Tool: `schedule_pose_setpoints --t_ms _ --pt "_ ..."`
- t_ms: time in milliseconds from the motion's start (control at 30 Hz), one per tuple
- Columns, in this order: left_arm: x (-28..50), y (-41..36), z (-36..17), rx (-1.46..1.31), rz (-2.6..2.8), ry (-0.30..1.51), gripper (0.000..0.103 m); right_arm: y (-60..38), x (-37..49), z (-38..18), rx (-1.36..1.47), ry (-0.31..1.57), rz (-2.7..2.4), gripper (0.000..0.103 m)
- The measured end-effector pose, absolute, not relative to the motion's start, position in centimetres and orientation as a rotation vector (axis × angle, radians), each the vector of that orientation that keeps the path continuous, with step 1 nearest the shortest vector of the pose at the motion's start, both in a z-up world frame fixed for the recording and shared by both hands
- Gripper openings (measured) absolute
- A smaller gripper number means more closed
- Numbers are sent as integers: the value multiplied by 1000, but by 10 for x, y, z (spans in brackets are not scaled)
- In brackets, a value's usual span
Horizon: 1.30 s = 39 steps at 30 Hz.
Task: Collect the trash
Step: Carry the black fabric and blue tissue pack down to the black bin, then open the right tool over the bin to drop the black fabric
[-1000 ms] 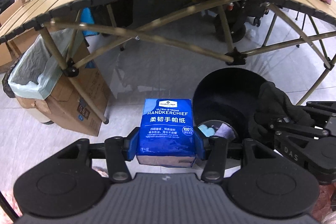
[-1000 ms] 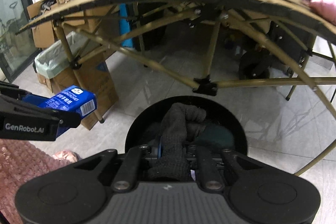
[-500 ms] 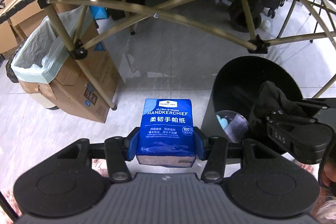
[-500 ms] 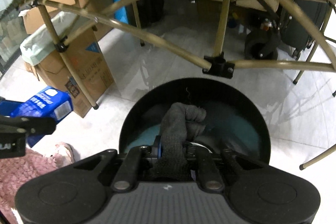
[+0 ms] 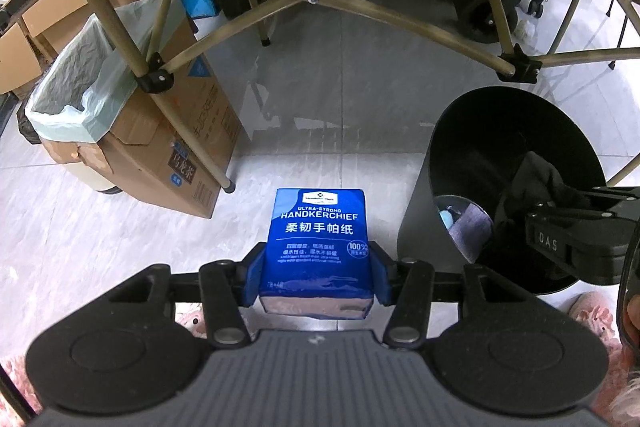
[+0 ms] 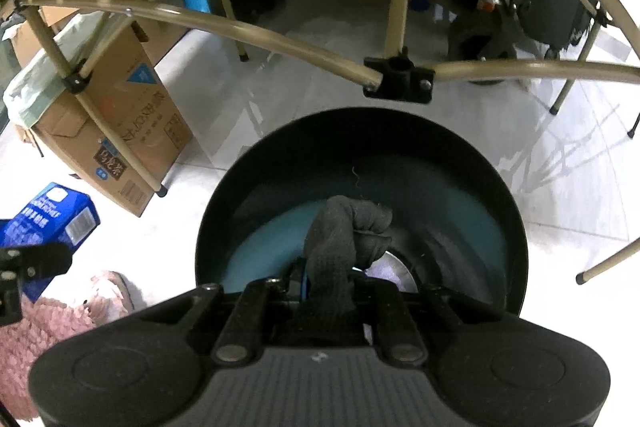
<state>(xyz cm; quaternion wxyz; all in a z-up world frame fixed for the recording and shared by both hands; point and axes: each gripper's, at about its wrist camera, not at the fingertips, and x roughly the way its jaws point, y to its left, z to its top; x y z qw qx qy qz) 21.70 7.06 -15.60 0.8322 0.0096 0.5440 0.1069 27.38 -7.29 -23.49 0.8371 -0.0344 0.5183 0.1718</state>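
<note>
A folding counter frame of tan metal tubes (image 5: 360,3) is seen overhead, above a grey tiled floor (image 5: 320,99). A brown cardboard box lined with a pale green plastic bag (image 5: 132,123) is stood on the floor to the left, against a counter leg. A round black plastic trash bin (image 6: 360,195) is placed on the floor to the right; some items, blue and silvery, are already visible at its bottom, not identifiable.

The right hand-held gripper (image 6: 332,287) is held right above the bin opening and is closed on a dark grey crumpled fabric piece (image 6: 344,235), which hangs over the bin interior. The left hand-held gripper (image 5: 316,267) is clamped on a blue plastic pack of handkerchief tissues (image 5: 318,239), held in the air above the floor, just left of the bin, not over it.

Progress judged: both items picked, neither dropped yet. Fabric release appears next; the tissue pack is still to be moved across over the bin and released.
</note>
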Motion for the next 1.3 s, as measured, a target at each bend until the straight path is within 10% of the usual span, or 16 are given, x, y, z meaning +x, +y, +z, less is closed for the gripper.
schedule_pose_setpoints --t_ms 267,400,533,1300 --pt "217 71 -158 25 233 1160 52 -76 276 -237 -56 1125 330 31" --pt "218 70 -159 28 234 1164 52 -77 277 -235 -56 1127 306 79" --pt "218 70 -160 32 236 1166 52 -78 276 -233 -74 1117 283 103" --pt "218 58 -161 67 200 1170 52 -99 275 -216 -79 1074 241 103"
